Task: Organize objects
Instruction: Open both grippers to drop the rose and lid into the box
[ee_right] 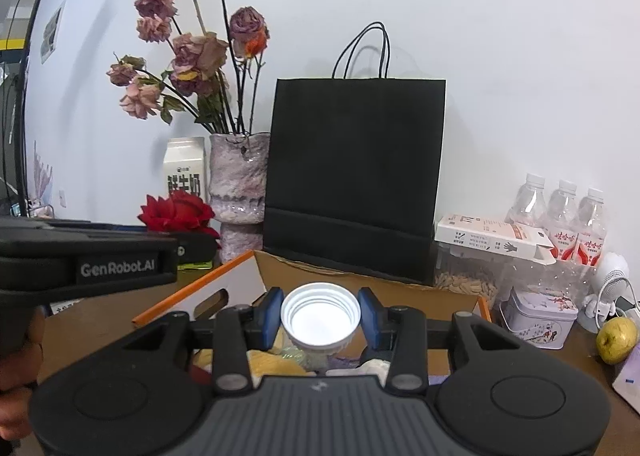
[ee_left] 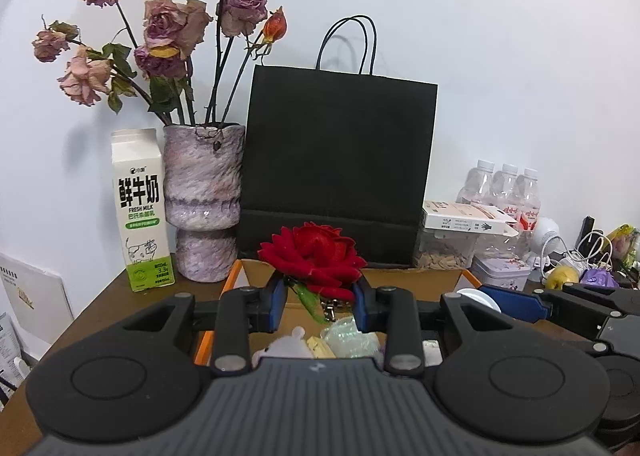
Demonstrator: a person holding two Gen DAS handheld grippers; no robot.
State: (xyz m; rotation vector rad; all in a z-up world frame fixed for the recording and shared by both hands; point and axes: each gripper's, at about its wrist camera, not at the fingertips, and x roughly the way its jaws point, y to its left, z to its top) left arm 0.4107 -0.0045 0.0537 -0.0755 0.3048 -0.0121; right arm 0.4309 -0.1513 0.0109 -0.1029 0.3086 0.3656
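The left gripper (ee_left: 320,302) has its fingers pinched on a soft red fabric rose (ee_left: 314,256), low centre of its view, above the open cardboard box (ee_left: 420,278). The right gripper (ee_right: 320,318) clamps a ribbed white plastic cup (ee_right: 319,314) at its rim, also over the box. The limp petals could slip; the thin cup could buckle. Behind, the matte black paper bag (ee_left: 340,160) might topple if nudged.

Red fabric rose (ee_left: 313,261) (held aloft), white ribbed cup (ee_right: 319,315), mouth-forward
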